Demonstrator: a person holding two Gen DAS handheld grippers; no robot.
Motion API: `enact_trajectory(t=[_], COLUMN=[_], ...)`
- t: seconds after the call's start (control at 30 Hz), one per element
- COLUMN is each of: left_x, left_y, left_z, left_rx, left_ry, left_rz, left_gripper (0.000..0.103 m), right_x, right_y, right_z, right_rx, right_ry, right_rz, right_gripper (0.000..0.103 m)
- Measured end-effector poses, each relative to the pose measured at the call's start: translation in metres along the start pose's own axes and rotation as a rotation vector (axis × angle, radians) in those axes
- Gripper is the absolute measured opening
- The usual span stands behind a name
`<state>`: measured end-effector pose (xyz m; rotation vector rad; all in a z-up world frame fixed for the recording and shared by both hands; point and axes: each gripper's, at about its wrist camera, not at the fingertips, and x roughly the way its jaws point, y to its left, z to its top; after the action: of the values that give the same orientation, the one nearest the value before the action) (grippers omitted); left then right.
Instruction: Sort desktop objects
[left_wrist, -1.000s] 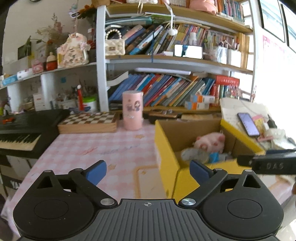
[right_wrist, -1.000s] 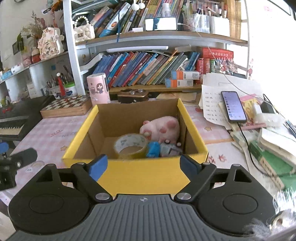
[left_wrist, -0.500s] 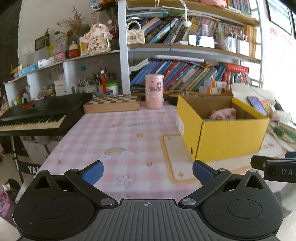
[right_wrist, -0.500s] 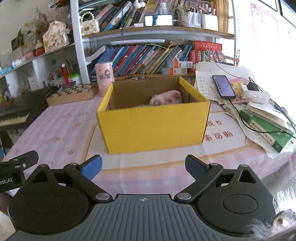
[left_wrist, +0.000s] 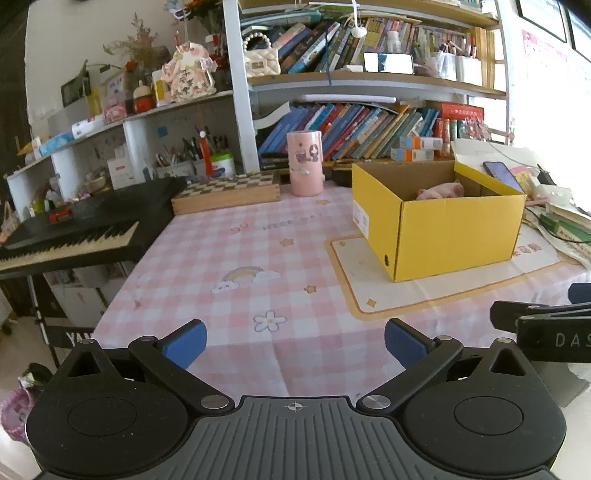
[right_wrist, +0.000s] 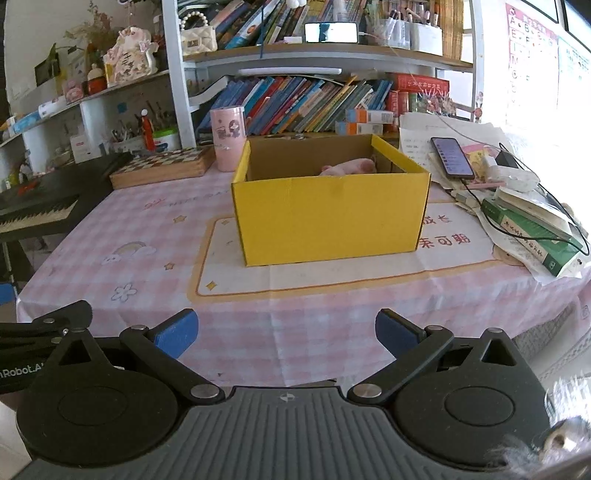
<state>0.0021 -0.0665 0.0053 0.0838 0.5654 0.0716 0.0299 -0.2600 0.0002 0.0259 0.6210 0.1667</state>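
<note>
Yellow box (right_wrist: 330, 218) standing open-topped on a cream mat (right_wrist: 332, 269), itself lying on the pink checked cloth (left_wrist: 229, 258) of the table. Pink plush (right_wrist: 349, 167) lying inside the box toward its far right corner, only the top showing above the rim; other contents hidden by the near wall. Left gripper (left_wrist: 295, 341) held over the near edge of the cloth, jaws wide apart, nothing between the blue pads. Right gripper (right_wrist: 286, 332) likewise over the near edge, facing the long front wall of the box and well apart from it, jaws just opened to their widest, nothing between them. Each gripper visible at the margin of the other's view, side by side. Pink cup (left_wrist: 304, 162) upright behind the box to its left, just beside a chessboard box (left_wrist: 225, 190). Keyboard (left_wrist: 70, 236) off the left edge of the table. Phone (right_wrist: 452, 157), papers and a green book (right_wrist: 532, 232) piled to the right of the box. Shelves of books (right_wrist: 295, 103) along the back wall.
</note>
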Motion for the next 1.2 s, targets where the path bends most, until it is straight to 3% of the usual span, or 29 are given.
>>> enact_trajectory(t=[1.2], left_x=[-0.008], left_y=[0.01], left_z=[-0.009], left_rx=[-0.027], left_ry=[0.031], left_rz=[-0.013], left_gripper=[0.103], right_x=[-0.011], right_y=[0.011], right_z=[-0.013], right_rx=[-0.002], right_ry=[0.03], right_rz=[0.021], right_gripper=[0.103])
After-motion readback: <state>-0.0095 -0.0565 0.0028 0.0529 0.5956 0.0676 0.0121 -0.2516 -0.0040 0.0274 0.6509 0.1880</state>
